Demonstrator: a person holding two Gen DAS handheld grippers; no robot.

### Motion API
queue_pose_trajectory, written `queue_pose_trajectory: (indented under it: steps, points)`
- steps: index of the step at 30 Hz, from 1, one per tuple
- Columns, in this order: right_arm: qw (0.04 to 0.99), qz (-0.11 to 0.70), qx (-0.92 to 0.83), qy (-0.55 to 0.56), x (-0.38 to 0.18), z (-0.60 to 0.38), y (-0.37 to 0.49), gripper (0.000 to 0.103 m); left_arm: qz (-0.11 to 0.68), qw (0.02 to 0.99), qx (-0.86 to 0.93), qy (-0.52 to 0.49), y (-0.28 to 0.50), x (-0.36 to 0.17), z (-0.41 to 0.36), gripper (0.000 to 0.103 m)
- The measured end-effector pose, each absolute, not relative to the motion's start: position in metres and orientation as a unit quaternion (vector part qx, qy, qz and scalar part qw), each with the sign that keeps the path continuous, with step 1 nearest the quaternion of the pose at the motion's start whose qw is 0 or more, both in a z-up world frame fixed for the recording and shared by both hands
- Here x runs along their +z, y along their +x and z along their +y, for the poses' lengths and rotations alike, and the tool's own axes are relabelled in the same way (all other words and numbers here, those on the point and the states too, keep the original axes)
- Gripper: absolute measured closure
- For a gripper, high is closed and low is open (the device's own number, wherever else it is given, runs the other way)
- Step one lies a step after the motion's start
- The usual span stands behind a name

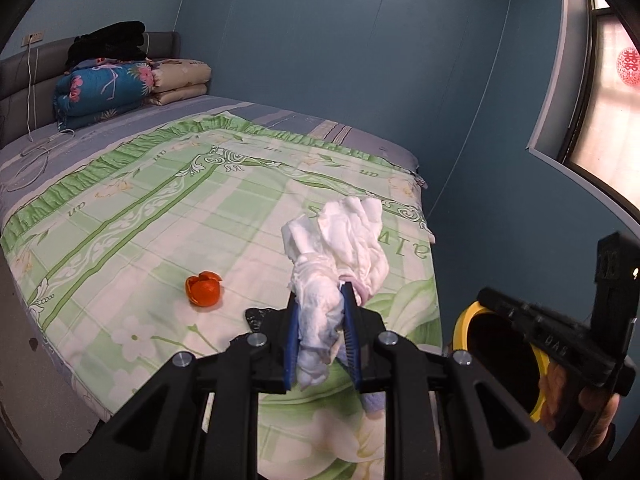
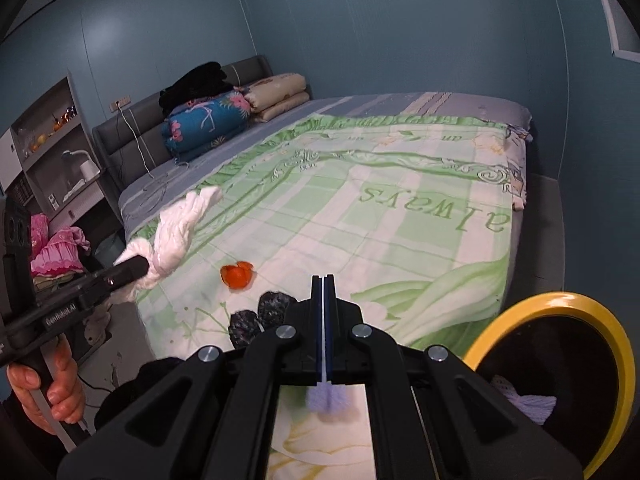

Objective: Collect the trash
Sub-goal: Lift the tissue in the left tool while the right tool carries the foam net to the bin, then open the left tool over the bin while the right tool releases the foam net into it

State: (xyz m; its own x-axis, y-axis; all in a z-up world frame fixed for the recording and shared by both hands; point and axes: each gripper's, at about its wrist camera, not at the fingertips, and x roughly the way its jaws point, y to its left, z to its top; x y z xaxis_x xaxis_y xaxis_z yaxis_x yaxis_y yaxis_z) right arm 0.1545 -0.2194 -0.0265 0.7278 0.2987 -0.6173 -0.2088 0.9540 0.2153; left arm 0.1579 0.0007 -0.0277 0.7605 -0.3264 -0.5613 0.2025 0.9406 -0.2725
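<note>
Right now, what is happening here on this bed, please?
A person holds a gripper in each hand and is collecting trash from a bed. The left gripper is shut on a crumpled white tissue, lifted above the green bedspread. The right gripper is shut, with nothing visible at its tips. A yellow-rimmed bin waits beside the bed. An orange peel and two dark crumpled wrappers lie on the bedspread, not yet collected.
</note>
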Motion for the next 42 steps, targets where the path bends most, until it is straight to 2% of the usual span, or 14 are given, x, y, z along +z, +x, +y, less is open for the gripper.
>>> queue_pose_trajectory:
  steps: [4,5,6,7,8,9,13,15,16,17,19,24,30,42]
  points:
    - [0.897,0.407,0.162,0.062,-0.057,-0.214,0.168,0.1,0.32,0.932,-0.138,-0.105,0.159,-0.029,0.002,0.085]
    - [0.893,0.417,0.16,0.057,-0.064,-0.211,0.171,0.092,0.32,0.932,-0.135,-0.105,0.159,-0.03,0.002,0.085]
    - [0.888,0.43,0.157,0.046,-0.074,-0.205,0.175,0.06,0.321,0.932,-0.133,-0.106,0.159,-0.031,0.004,0.085]
    - [0.884,0.44,0.154,0.045,-0.085,-0.201,0.18,0.04,0.322,0.931,-0.131,-0.107,0.159,-0.032,0.006,0.085]
    - [0.881,0.446,0.153,0.048,-0.093,-0.197,0.182,0.032,0.323,0.931,-0.13,-0.107,0.159,-0.032,0.007,0.085]
    - [0.875,0.458,0.149,0.044,-0.103,-0.193,0.186,0.04,0.323,0.932,-0.128,-0.106,0.158,-0.032,0.009,0.085]
    - [0.856,0.503,0.122,0.017,-0.149,-0.177,0.2,0.043,0.326,0.932,-0.12,-0.105,0.158,-0.035,0.018,0.085]
    - [0.843,0.524,0.123,0.012,-0.166,-0.171,0.205,0.049,0.328,0.932,-0.114,-0.101,0.158,-0.037,0.02,0.085]
    - [0.836,0.536,0.12,-0.008,-0.178,-0.166,0.207,0.054,0.33,0.932,-0.112,-0.1,0.159,-0.038,0.02,0.085]
    - [0.831,0.544,0.109,-0.024,-0.186,-0.164,0.207,0.073,0.332,0.931,-0.111,-0.101,0.16,-0.039,0.02,0.085]
    - [0.838,0.536,0.103,-0.022,-0.184,-0.168,0.203,0.077,0.335,0.93,-0.114,-0.102,0.16,-0.041,0.018,0.085]
    - [0.901,0.422,0.099,0.021,-0.108,-0.201,0.156,0.078,0.332,0.929,-0.136,-0.092,0.159,-0.038,-0.002,0.085]
    - [0.942,0.332,0.019,0.052,-0.038,-0.264,0.102,0.078,0.338,0.917,-0.2,-0.066,0.162,-0.033,-0.064,0.085]
    - [0.935,0.318,-0.067,0.142,-0.029,-0.372,0.07,0.076,0.383,0.865,-0.322,-0.029,0.174,-0.056,-0.203,0.084]
